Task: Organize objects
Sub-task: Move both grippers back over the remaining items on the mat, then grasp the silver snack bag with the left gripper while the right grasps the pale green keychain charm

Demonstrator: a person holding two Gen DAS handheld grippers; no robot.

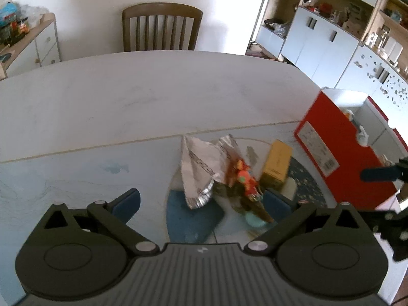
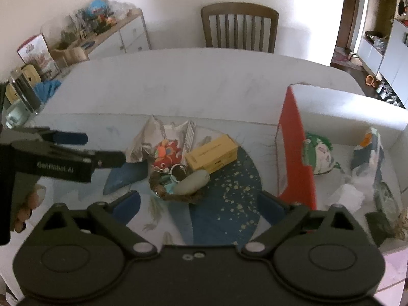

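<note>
Both grippers, left point(image 1: 201, 201) and right point(image 2: 199, 204), hover with fingers spread wide, empty, above a yellow box point(image 2: 211, 156) and foil wrapper point(image 1: 201, 168) on the desk point(image 2: 178, 89).

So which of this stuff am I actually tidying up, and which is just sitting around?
Part of the job:
- silver foil wrapper
- yellow box
- red and orange floral pouch
- pale oblong case
- red storage box, already holding a green-haired plush

Just lying about:
- wooden chair
- sideboard clutter
- steel tumbler
</note>
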